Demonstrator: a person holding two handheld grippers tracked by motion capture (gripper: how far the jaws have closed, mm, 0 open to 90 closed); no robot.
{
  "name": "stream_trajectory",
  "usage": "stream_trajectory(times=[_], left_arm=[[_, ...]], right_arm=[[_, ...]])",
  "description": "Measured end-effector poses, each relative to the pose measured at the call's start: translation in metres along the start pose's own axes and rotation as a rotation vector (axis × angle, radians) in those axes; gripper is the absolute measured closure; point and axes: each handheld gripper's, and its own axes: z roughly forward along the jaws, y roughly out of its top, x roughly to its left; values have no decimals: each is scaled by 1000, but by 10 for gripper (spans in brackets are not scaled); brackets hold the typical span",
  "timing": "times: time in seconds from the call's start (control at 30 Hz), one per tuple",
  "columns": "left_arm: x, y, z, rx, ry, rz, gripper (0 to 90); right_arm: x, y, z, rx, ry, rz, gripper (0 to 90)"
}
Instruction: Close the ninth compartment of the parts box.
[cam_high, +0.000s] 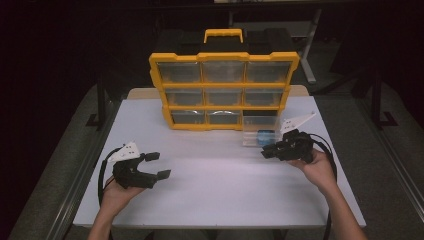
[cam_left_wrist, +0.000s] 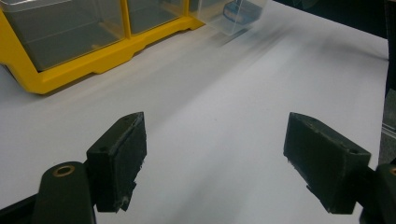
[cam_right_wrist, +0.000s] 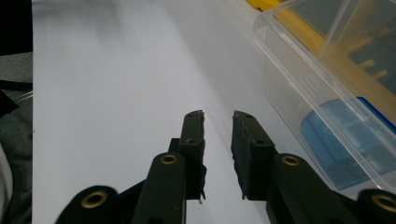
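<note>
A yellow organizer (cam_high: 223, 90) stands upright at the far middle of the table (cam_high: 220, 185), its handle (cam_high: 223, 35) on top and its front a grid of clear drawers in three rows. The bottom-right slot is vacant. A clear drawer (cam_high: 259, 131) sits on the table just in front of that slot, pulled out, with a blue item (cam_high: 265, 137) inside it. In the right gripper view the drawer's (cam_right_wrist: 322, 88) clear wall runs along the right side, and the blue item (cam_right_wrist: 343, 135) lies behind it.

The table is white and bare across its near half. Around it the room is dark; grey floor shows on both sides, and a metal frame leg (cam_high: 310, 55) stands behind the organizer.

The left gripper (cam_high: 156, 165) is held in the person's left hand (cam_high: 116, 192) over the near-left of the table, pointing right and slightly away, well apart from the organizer. Its jaws stand wide apart with nothing between them; in the left gripper view they frame bare table, with the organizer (cam_left_wrist: 93, 65) at upper left.

The right gripper (cam_high: 266, 150) is held in the right hand (cam_high: 316, 167) at the right of the table, pointing left, just beside the drawer's near side. Its jaws are nearly together, with a narrow gap and nothing held. Whether they touch the drawer cannot be told.
</note>
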Motion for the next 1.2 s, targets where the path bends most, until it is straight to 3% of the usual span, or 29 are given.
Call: stream_trajectory(times=[0.5, 0.73, 1.2], left_arm=[[0, 0, -1, -4, 0, 1, 213], [0, 0, -1, -6, 0, 0, 213], [1, 0, -3, -9, 3, 4, 213]], right_arm=[[-7, 0, 11, 31, -44, 10, 866], [-14, 3, 17, 71, -56, 18, 886], [-23, 20, 21, 89, -95, 10, 889]])
